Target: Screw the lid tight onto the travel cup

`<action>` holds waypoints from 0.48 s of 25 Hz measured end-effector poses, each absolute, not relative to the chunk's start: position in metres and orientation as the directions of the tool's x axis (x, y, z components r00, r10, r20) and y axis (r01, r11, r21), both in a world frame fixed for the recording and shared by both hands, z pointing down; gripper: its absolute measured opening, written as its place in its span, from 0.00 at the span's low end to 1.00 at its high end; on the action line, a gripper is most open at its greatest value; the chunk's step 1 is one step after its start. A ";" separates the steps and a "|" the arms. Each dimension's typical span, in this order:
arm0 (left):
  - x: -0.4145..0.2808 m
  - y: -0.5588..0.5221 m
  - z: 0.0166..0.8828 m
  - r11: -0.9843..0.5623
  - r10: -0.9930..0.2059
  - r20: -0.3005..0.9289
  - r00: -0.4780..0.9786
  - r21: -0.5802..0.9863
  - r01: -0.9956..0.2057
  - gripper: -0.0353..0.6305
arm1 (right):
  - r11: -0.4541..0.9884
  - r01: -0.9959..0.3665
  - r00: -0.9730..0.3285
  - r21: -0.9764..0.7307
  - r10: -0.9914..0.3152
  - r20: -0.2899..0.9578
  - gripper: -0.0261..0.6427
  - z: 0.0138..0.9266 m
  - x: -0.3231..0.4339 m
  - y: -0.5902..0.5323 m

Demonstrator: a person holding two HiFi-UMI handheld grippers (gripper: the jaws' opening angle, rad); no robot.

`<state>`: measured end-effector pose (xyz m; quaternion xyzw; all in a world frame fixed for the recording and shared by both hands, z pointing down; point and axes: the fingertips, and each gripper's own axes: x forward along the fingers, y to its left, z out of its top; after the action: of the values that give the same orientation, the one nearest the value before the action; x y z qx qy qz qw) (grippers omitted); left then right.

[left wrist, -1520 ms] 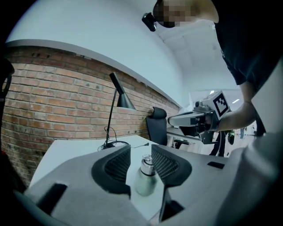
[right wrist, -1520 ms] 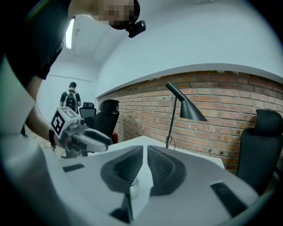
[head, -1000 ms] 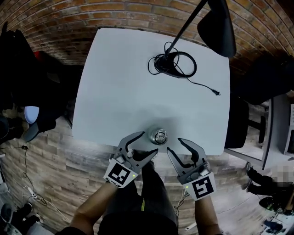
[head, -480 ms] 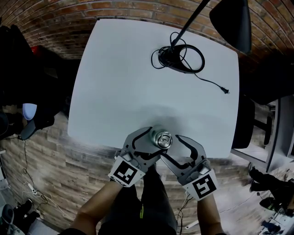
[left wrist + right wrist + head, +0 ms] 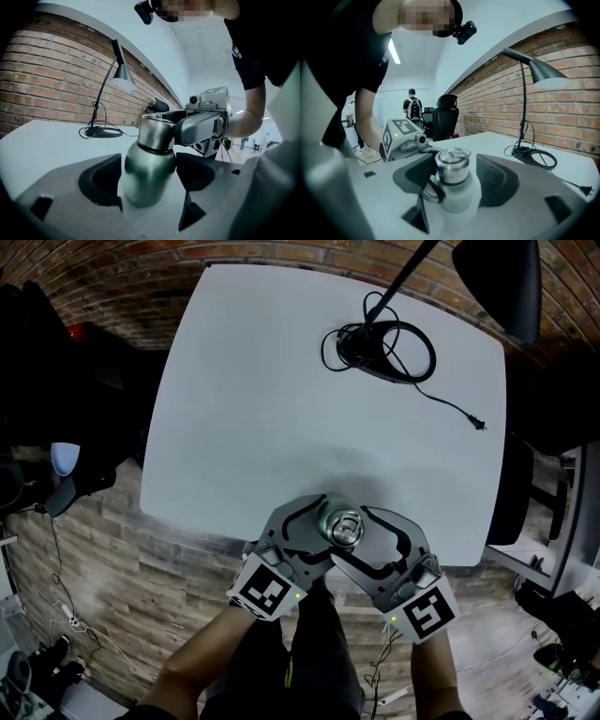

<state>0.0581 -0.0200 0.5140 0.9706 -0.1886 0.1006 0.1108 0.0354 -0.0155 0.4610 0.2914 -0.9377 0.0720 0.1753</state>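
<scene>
A steel travel cup (image 5: 344, 526) stands upright at the near edge of the white table (image 5: 262, 399), its lid (image 5: 452, 168) with a wire ring sitting on its neck. My left gripper (image 5: 319, 529) reaches in from the left, its jaws either side of the green-grey body (image 5: 147, 173); the body nearly fills the gap. My right gripper (image 5: 356, 535) comes from the right and stands around the lid. Its jaws are opening, with a gap between lid and pad on each side. In the left gripper view the right gripper (image 5: 201, 124) shows level with the lid (image 5: 157, 133).
A black desk lamp stands at the far right of the table, its base (image 5: 375, 343) wrapped in coiled cable, and its plug (image 5: 480, 425) lies loose. The lamp head (image 5: 502, 277) hangs over the far corner. The person's legs are right below the table's near edge.
Both grippers have moved forward from just short of the table edge and now stand around the cup. Their jaws have spread wider.
</scene>
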 end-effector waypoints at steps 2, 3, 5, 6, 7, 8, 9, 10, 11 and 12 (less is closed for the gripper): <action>0.059 -0.020 0.516 -0.906 -0.339 0.242 0.909 0.177 -0.385 0.57 | 0.833 -0.553 -0.784 -0.024 -0.511 0.353 0.45 0.459 0.032 -0.018; 0.061 -0.019 0.517 -0.908 -0.335 0.246 0.910 0.174 -0.381 0.57 | 0.838 -0.545 -0.790 -0.020 -0.505 0.347 0.45 0.458 0.031 -0.019; 0.063 -0.019 0.520 -0.911 -0.329 0.250 0.911 0.170 -0.376 0.57 | 0.847 -0.531 -0.799 -0.014 -0.495 0.343 0.45 0.458 0.028 -0.020; 0.063 -0.020 0.520 -0.910 -0.330 0.250 0.910 0.172 -0.377 0.57 | 0.852 -0.524 -0.802 -0.009 -0.490 0.343 0.45 0.458 0.028 -0.021; 0.063 -0.020 0.519 -0.907 -0.334 0.248 0.909 0.176 -0.382 0.57 | 0.855 -0.518 -0.804 -0.005 -0.485 0.344 0.45 0.458 0.027 -0.022; 0.063 -0.022 0.517 -0.903 -0.341 0.243 0.908 0.183 -0.388 0.57 | 0.858 -0.513 -0.807 -0.003 -0.481 0.344 0.45 0.458 0.026 -0.022; 0.063 -0.023 0.515 -0.900 -0.347 0.238 0.907 0.189 -0.394 0.57 | 0.861 -0.509 -0.809 -0.005 -0.477 0.344 0.45 0.458 0.026 -0.023; 0.063 -0.023 0.515 -0.899 -0.348 0.237 0.907 0.190 -0.395 0.57 | 0.862 -0.508 -0.811 -0.008 -0.475 0.342 0.45 0.459 0.025 -0.023; 0.063 -0.022 0.517 -0.902 -0.344 0.241 0.908 0.184 -0.391 0.57 | 0.861 -0.508 -0.812 -0.011 -0.475 0.338 0.44 0.459 0.025 -0.022; 0.063 -0.021 0.519 -0.905 -0.339 0.245 0.908 0.178 -0.386 0.57 | 0.859 -0.511 -0.812 -0.013 -0.478 0.334 0.44 0.459 0.025 -0.021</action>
<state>0.0625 -0.0213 0.5187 0.9703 -0.1869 0.1048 0.1121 0.0252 -0.0215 0.4590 0.2603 -0.9506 0.0510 0.1615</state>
